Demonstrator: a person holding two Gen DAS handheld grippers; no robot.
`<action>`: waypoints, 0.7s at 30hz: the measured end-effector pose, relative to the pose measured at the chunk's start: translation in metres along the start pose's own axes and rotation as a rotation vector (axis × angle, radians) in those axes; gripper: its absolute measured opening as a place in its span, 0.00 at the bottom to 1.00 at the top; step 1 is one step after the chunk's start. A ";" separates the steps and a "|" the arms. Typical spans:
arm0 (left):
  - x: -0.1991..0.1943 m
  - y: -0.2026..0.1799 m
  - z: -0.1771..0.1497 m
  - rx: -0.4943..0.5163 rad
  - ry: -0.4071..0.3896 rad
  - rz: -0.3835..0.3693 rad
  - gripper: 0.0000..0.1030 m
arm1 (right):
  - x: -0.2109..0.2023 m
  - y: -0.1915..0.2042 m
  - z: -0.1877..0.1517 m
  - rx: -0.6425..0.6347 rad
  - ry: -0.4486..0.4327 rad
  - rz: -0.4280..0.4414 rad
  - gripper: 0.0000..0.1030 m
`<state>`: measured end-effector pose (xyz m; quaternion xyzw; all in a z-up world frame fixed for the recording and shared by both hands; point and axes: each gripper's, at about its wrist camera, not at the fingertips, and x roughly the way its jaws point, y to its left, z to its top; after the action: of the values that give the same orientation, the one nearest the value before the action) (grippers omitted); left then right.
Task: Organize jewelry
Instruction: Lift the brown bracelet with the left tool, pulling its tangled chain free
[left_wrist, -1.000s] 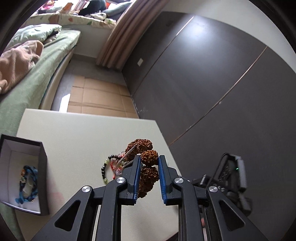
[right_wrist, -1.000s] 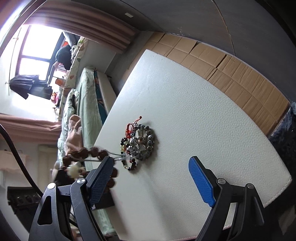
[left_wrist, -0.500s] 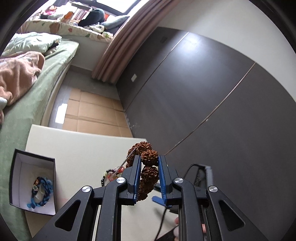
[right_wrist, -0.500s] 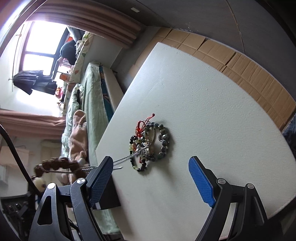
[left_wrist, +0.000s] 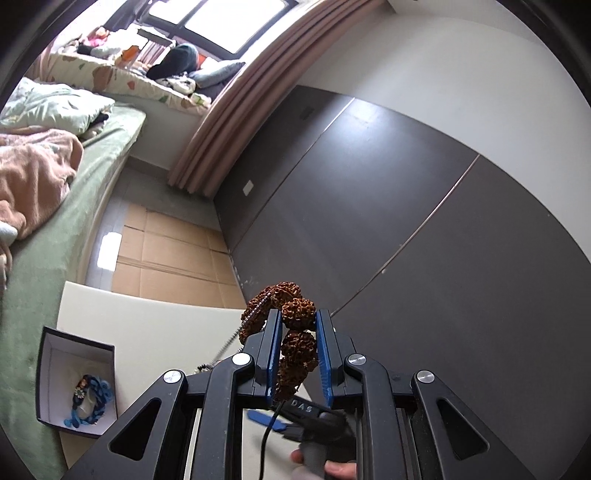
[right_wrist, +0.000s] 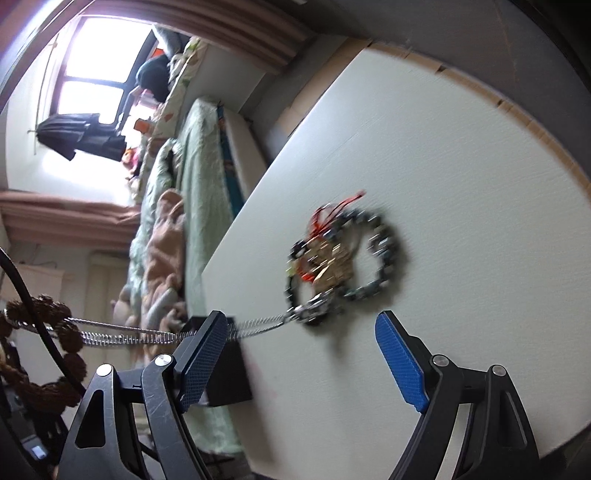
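Observation:
My left gripper (left_wrist: 298, 325) is shut on a brown rudraksha seed bracelet (left_wrist: 297, 334) and holds it high above the white table (left_wrist: 147, 325). The bracelet also shows at the left edge of the right wrist view (right_wrist: 40, 343). A silver chain (right_wrist: 155, 334) is caught on it and runs taut down to a pile of bead bracelets (right_wrist: 343, 258) on the table. My right gripper (right_wrist: 301, 363) is open and empty, just above the table in front of the pile. A black box with white lining (left_wrist: 75, 380) holds a blue bracelet (left_wrist: 88, 400).
A bed with green sheets (left_wrist: 48, 236) and a pink blanket (left_wrist: 33, 181) lies beyond the table's left side. A dark panelled wall (left_wrist: 406, 236) stands to the right. Cardboard (left_wrist: 166, 254) covers the floor beyond the table. The box's dark corner (right_wrist: 225, 373) sits behind my right gripper's left finger.
My left gripper has risen with the seed bracelet, pulling the silver chain taut out of the pile. The right gripper has moved closer to the pile and stays open.

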<state>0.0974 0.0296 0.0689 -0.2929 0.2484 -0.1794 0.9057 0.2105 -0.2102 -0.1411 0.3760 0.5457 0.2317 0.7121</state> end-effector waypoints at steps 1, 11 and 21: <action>-0.002 0.001 0.001 -0.005 -0.004 -0.003 0.18 | 0.004 0.003 -0.002 -0.006 0.013 0.017 0.81; -0.036 -0.006 0.015 -0.003 -0.083 -0.023 0.18 | 0.020 0.012 -0.015 -0.047 0.042 -0.023 0.81; -0.057 0.004 0.024 -0.035 -0.139 0.006 0.18 | 0.033 0.066 -0.043 -0.349 0.106 -0.029 0.76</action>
<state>0.0646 0.0703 0.1027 -0.3197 0.1889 -0.1514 0.9161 0.1847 -0.1337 -0.1139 0.2259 0.5393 0.3321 0.7402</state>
